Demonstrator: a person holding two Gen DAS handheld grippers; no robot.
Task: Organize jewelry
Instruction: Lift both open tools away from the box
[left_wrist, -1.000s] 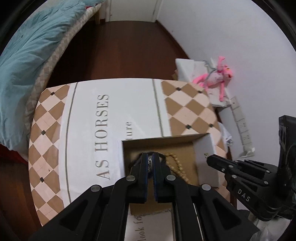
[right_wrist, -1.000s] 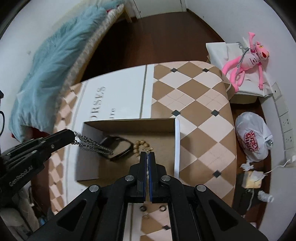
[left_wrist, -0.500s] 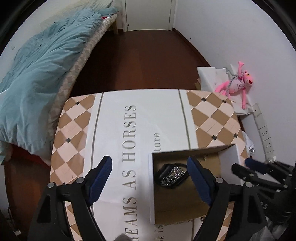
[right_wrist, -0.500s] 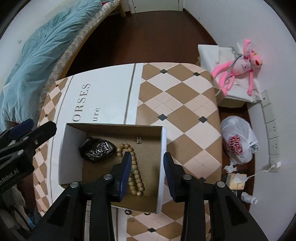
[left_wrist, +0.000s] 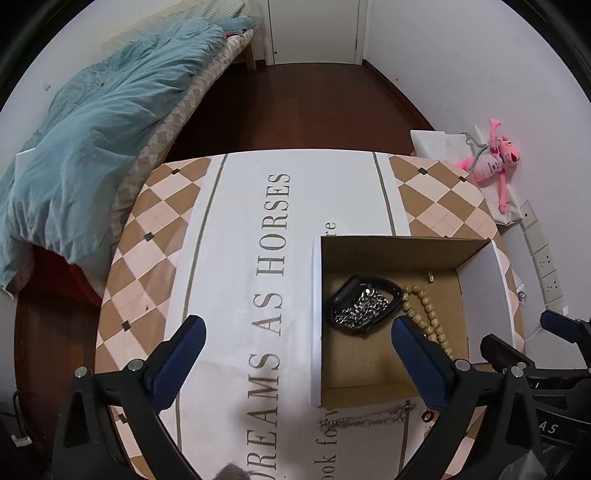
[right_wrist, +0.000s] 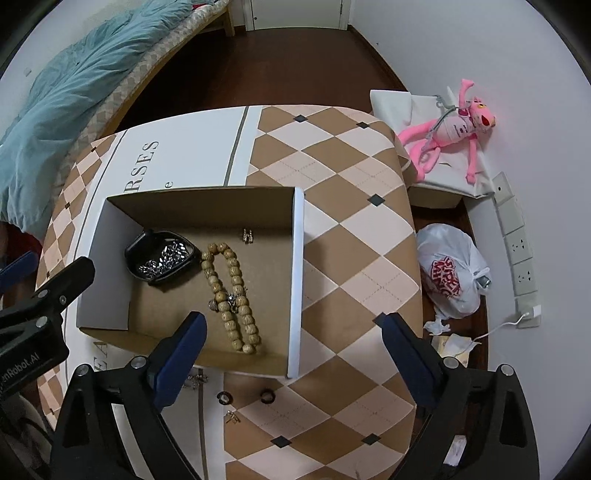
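An open cardboard box (right_wrist: 295, 280) stands on the table and also shows in the left wrist view (left_wrist: 480, 291). In it lie a black band with a silver chain (right_wrist: 162, 256), a wooden bead bracelet (right_wrist: 231, 291) and a small gold piece (right_wrist: 247, 235); the left wrist view shows the chain (left_wrist: 364, 306) and beads (left_wrist: 424, 314) too. In front of the box lie two dark rings (right_wrist: 245, 397), small earrings (right_wrist: 232, 417) and a silver chain (left_wrist: 365, 417). My left gripper (left_wrist: 295, 354) and right gripper (right_wrist: 291, 343) are open and empty above the table.
The table has a checked cloth with printed lettering (left_wrist: 277, 295). A bed with a blue duvet (left_wrist: 92, 140) is to the left. A pink plush toy (right_wrist: 450, 136), a white plastic bag (right_wrist: 450, 273) and wall sockets (right_wrist: 517, 243) are on the right.
Both grippers let go of jewelry into the box, opened wide and rose back from it. The silver chain now lies on the black band and the small gold piece rests in the box.
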